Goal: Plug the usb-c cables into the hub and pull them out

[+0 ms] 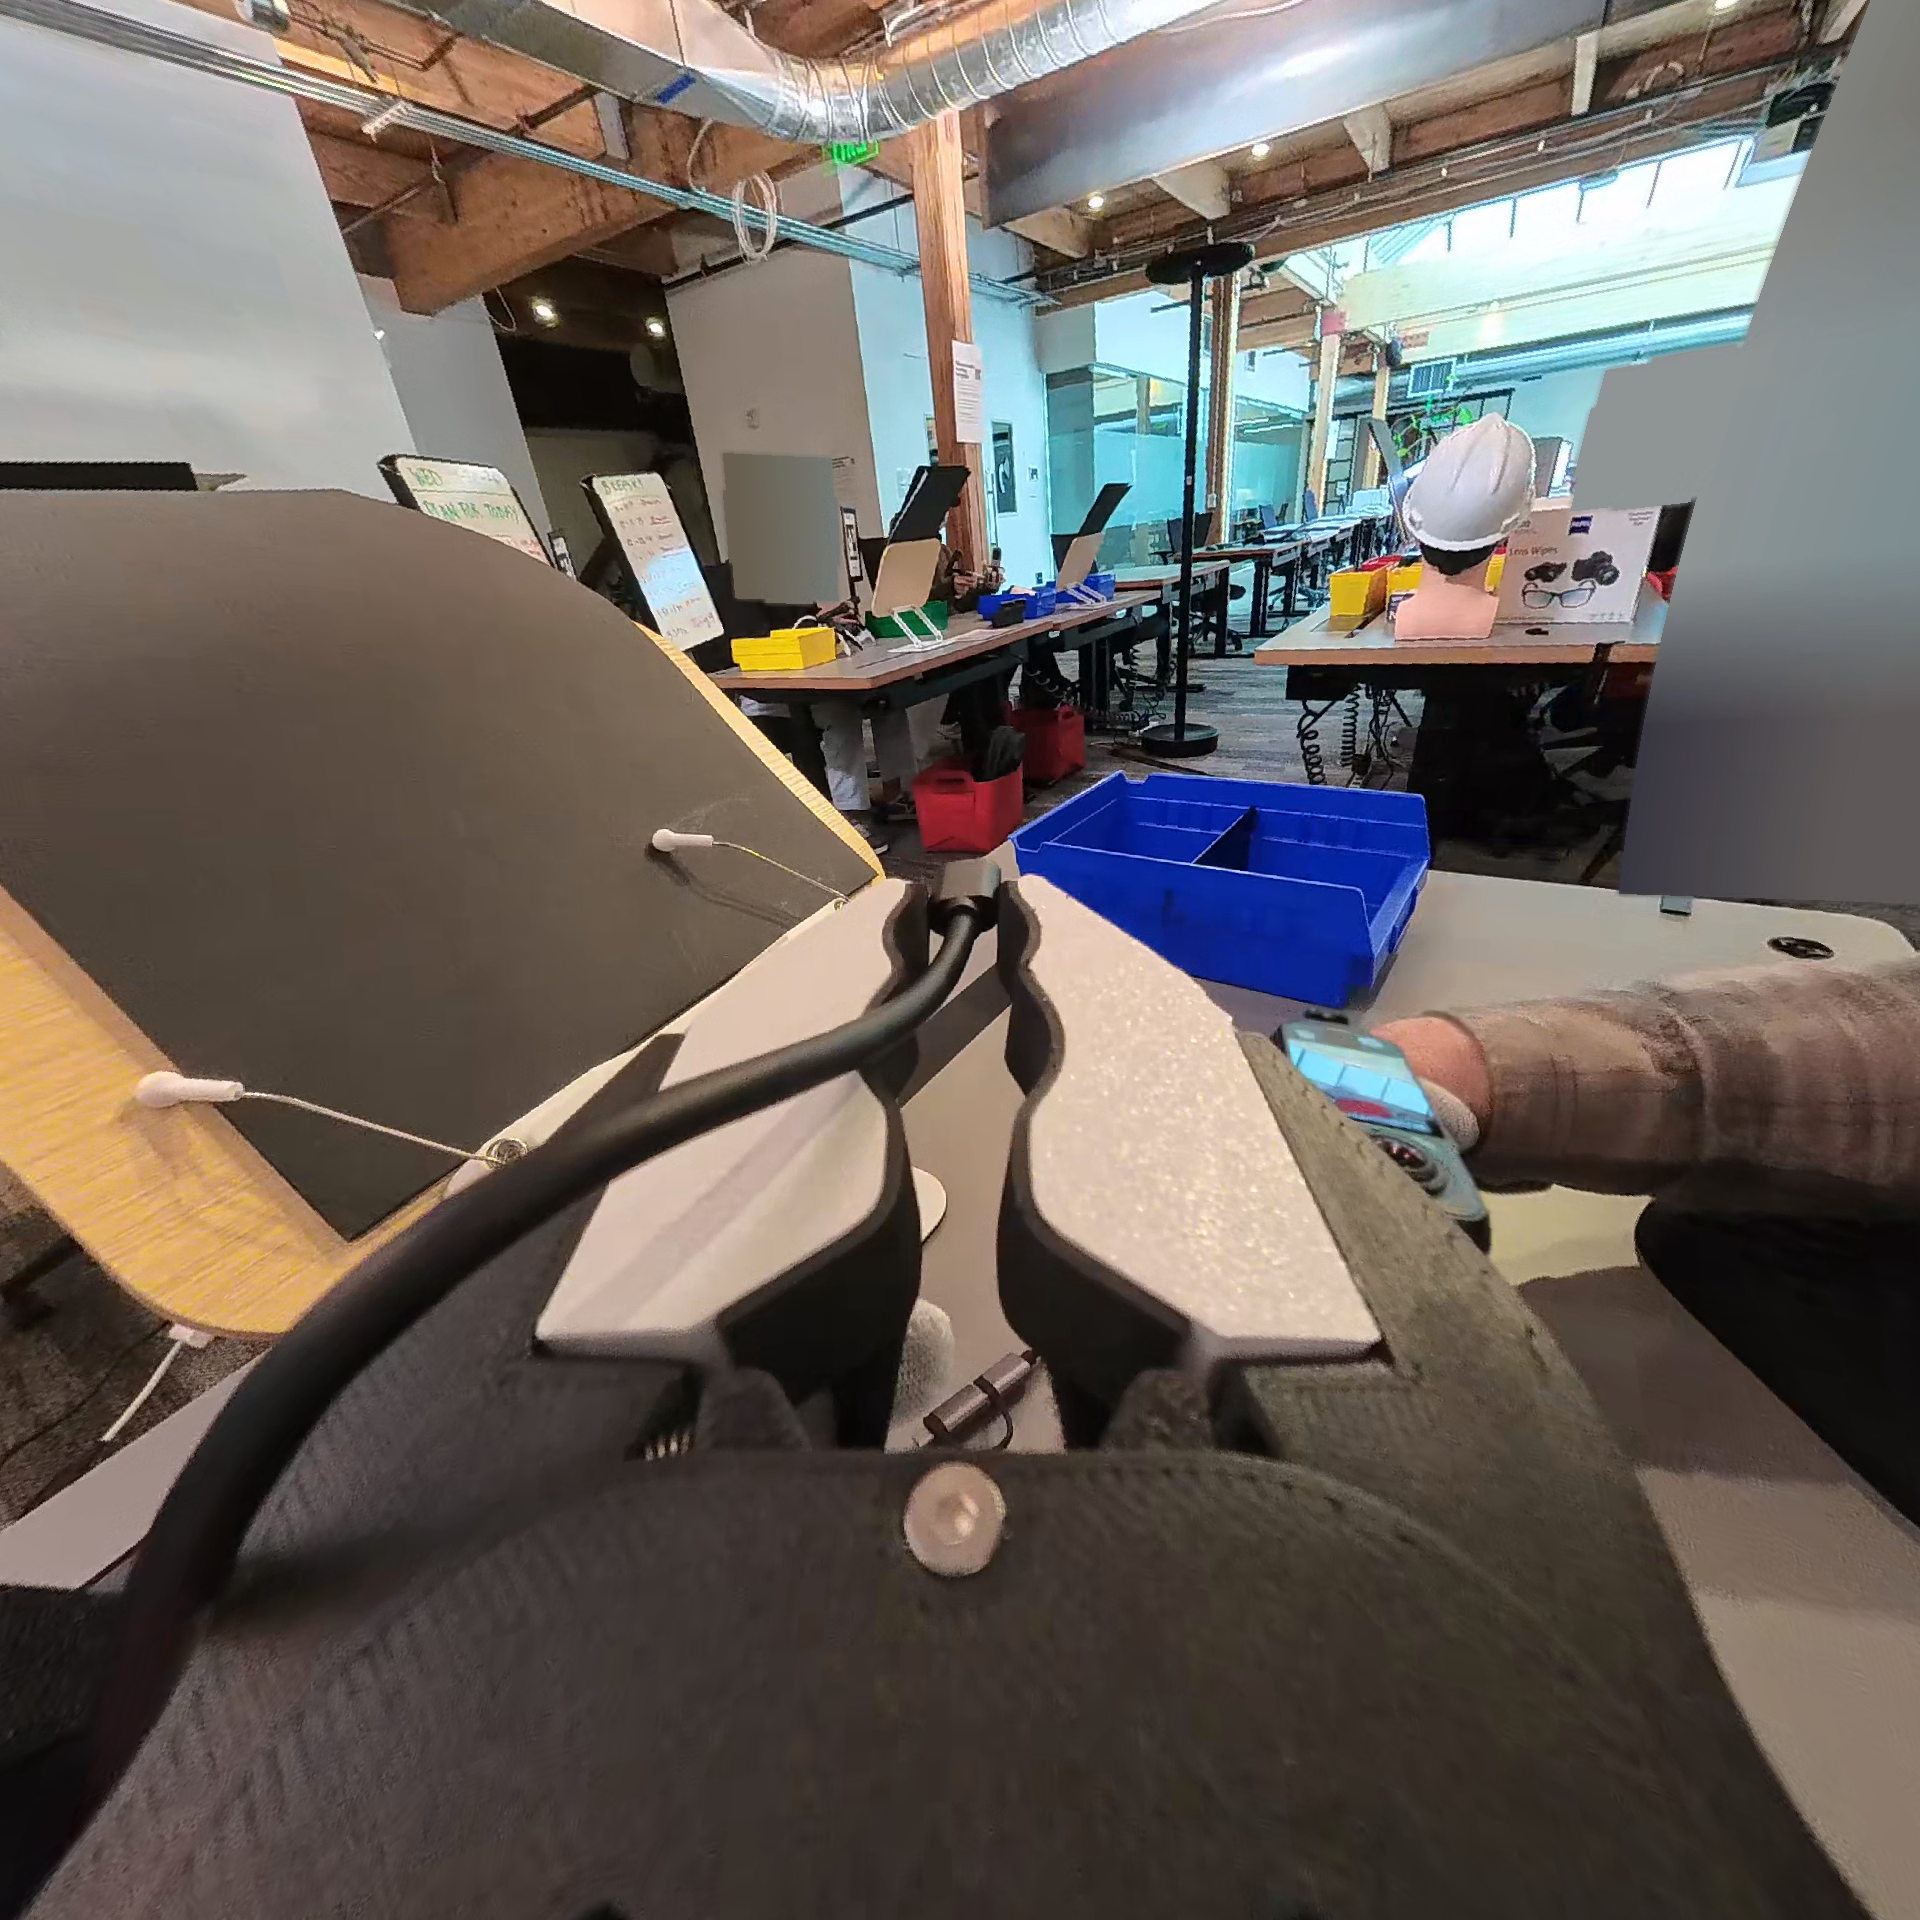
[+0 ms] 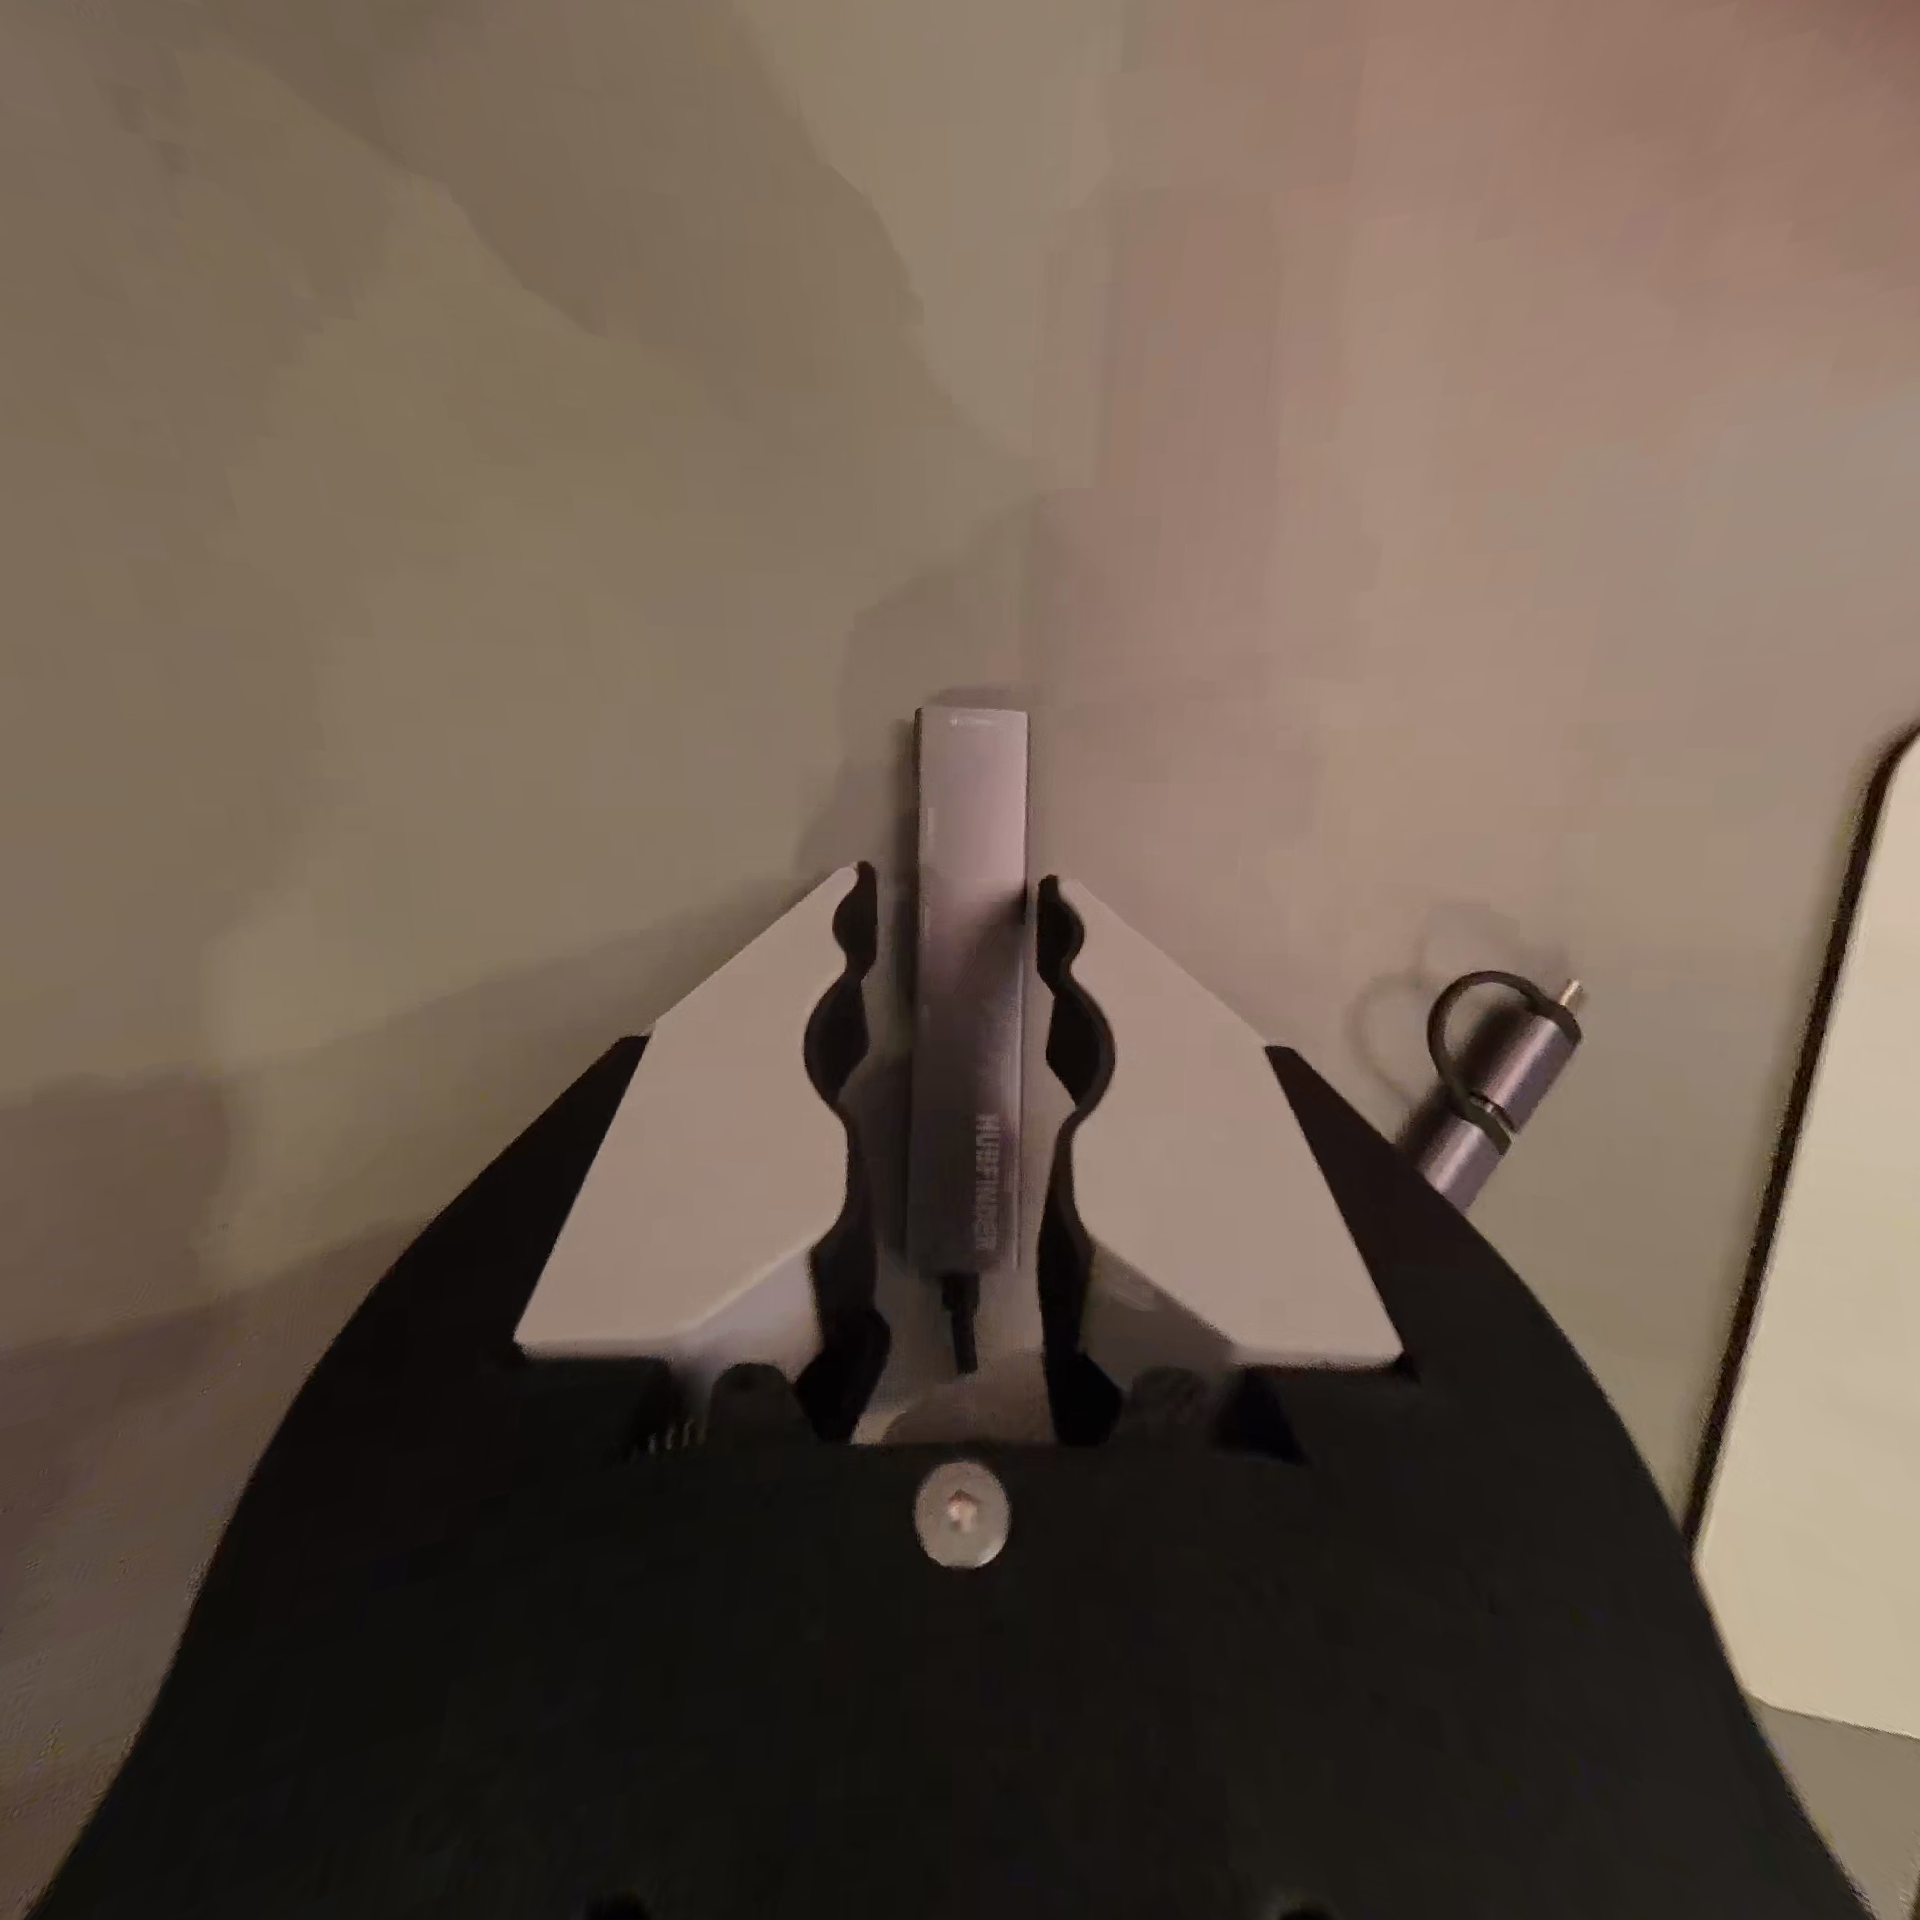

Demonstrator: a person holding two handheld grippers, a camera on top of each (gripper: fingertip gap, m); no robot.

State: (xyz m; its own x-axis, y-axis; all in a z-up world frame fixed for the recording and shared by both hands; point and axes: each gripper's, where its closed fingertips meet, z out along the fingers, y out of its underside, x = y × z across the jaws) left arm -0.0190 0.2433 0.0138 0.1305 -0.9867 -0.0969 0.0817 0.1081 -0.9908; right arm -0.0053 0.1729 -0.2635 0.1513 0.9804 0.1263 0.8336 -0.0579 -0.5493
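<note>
In the left wrist view my left gripper (image 1: 961, 902) is shut on the black plug end of a black USB-C cable (image 1: 727, 1101). The plug sticks out past the fingertips, and the cable curves back to the left and down. It is held above the table. In the right wrist view my right gripper (image 2: 956, 894) looks down at the table, open, with its fingers on either side of a slim grey hub (image 2: 971, 935) and narrow gaps beside it. The hub's own black lead runs back under the gripper. A grey plug with a black loop (image 2: 1496, 1081) lies right of the hub.
A blue divided bin (image 1: 1226, 873) stands on the grey table (image 1: 1558, 935) ahead of the left gripper. A tilted black-and-wood board (image 1: 343, 831) stands at the left. A person's sleeved hand (image 1: 1662, 1070) holds the other gripper at the right. A white dark-edged panel (image 2: 1829, 1351) lies right of the hub. The gap from one gripper's tips to the other's is roughly 30 cm.
</note>
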